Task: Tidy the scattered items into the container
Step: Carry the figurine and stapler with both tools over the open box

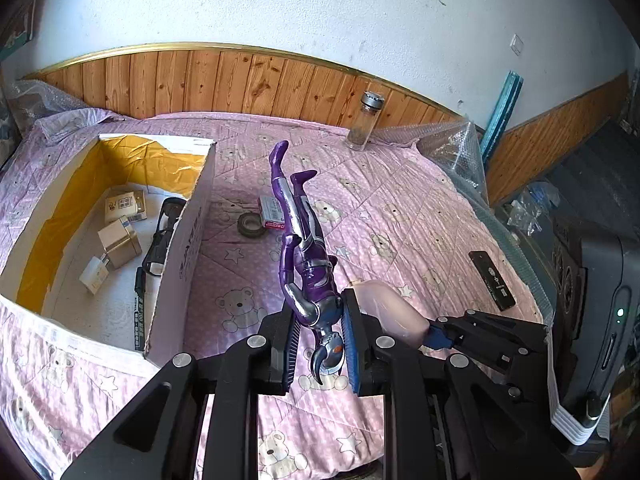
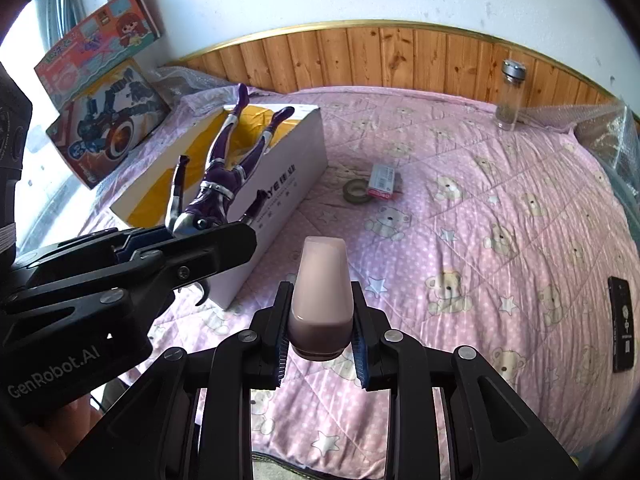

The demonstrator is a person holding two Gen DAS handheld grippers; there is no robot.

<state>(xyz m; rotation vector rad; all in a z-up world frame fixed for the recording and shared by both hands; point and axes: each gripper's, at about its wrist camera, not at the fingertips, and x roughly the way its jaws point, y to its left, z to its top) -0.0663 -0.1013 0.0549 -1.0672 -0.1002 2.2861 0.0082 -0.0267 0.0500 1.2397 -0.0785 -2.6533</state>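
Cardboard box (image 1: 176, 264) holding small cartons (image 1: 120, 240) and dark half-hidden items, left gripper (image 1: 320, 344) clamping purple figure (image 1: 304, 248) beside box, right gripper (image 2: 320, 332) clamping pink bottle (image 2: 322, 292)

Both wrist cameras look down close over the pink quilt (image 1: 400, 208), sharing the cardboard box (image 2: 280, 184)

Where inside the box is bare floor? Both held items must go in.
The cardboard box is bare along its yellow-lined far end and left wall. Crowded: small cartons mid-floor, black gadget and marker along the right wall.
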